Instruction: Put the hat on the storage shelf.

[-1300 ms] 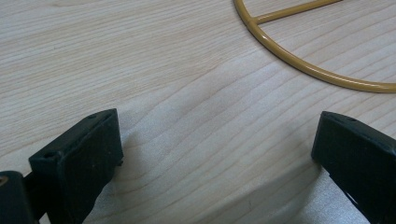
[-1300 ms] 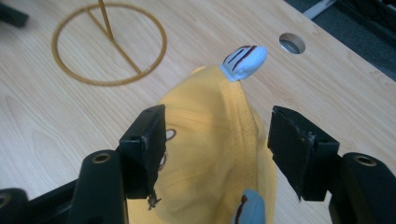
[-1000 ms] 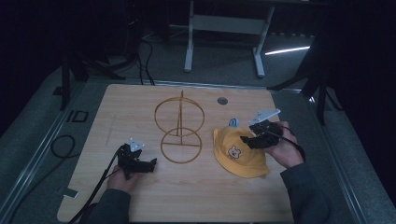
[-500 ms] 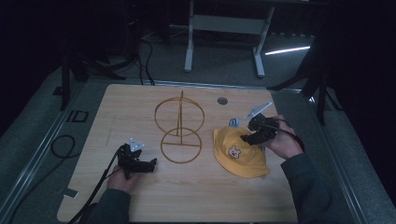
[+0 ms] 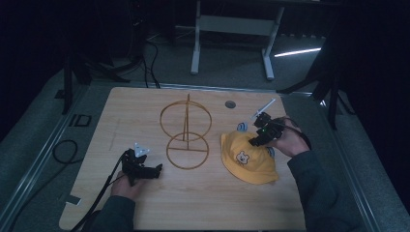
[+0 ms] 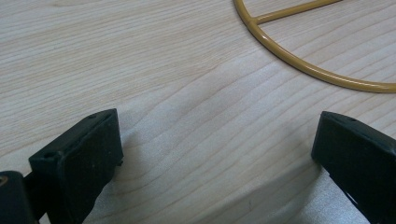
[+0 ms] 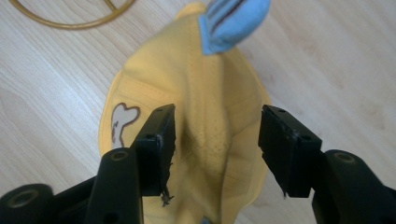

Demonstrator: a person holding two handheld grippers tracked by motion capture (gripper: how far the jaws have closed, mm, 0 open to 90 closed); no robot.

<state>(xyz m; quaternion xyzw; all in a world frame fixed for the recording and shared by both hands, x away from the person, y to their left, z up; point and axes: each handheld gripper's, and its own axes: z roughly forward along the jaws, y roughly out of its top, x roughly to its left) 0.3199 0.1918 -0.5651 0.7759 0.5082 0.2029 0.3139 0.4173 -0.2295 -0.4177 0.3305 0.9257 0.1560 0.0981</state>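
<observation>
Reaching over a yellow cap [image 5: 249,159] that lies flat on the wooden table [image 5: 145,111], the right gripper [image 5: 256,137] has its jaws closing either side of the raised crown, seemingly not yet pinching. Beside the cap stands a gold wire stand [image 5: 186,133], bare. The left gripper [image 5: 152,170] rests on the table, jaws wide, empty. Lifting and hanging likely remain.

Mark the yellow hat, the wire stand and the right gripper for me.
yellow hat [image 5: 251,162], high view, on the crown by the bear patch.
wire stand [image 5: 186,154], high view, on its base ring's crossbar.
right gripper [image 7: 215,140], right gripper view, midway between its jaws.
</observation>
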